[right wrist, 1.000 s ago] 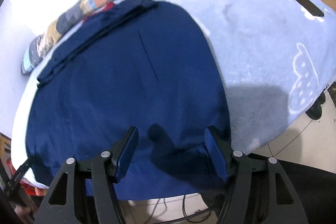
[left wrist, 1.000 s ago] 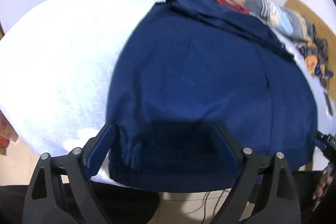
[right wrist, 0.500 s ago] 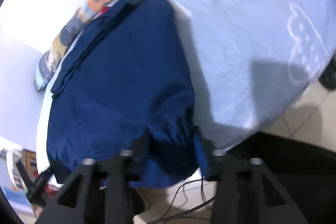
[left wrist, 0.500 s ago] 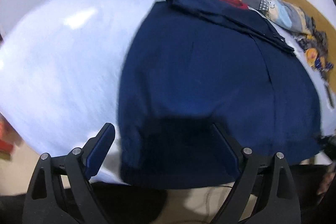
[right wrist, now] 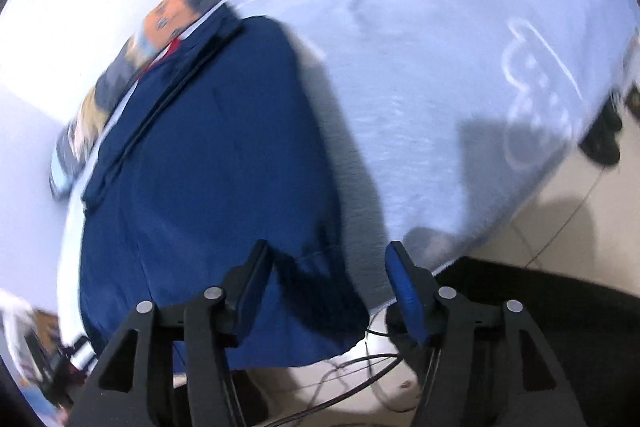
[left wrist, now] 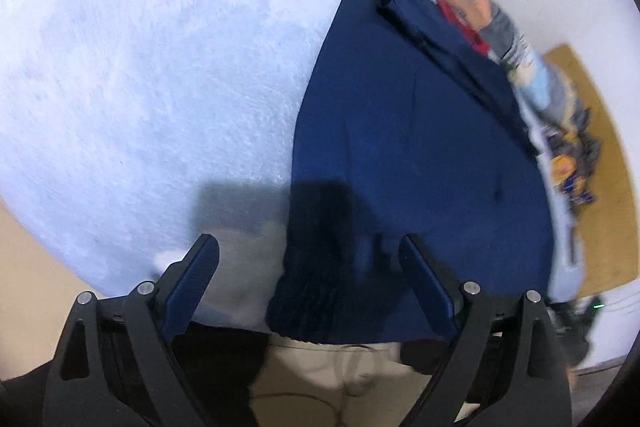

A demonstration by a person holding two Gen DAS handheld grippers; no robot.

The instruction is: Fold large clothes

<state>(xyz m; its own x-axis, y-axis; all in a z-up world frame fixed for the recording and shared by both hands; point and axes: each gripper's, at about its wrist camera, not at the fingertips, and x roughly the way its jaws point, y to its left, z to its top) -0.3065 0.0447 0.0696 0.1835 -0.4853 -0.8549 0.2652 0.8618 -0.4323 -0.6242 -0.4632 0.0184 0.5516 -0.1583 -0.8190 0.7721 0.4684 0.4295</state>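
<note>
Step in hand, as judged: taking hold of the near hem corners of the dark navy woven garment (left wrist: 420,131) before a fold.

The left gripper (left wrist: 310,269) stands wide open, holding nothing; the garment's near left corner, gathered and ribbed, lies between its jaws but clear of the pads. The jaws of the right gripper (right wrist: 326,277) are opening; the near right corner lies between them, and the pads do not press it.

Next move: both grippers must close on the corners together, then carry the hem toward the far edge.

The garment lies flat on the pale blue fleece blanket (left wrist: 152,79), its near hem overhanging the near edge, with a folded band along its far side.
</note>
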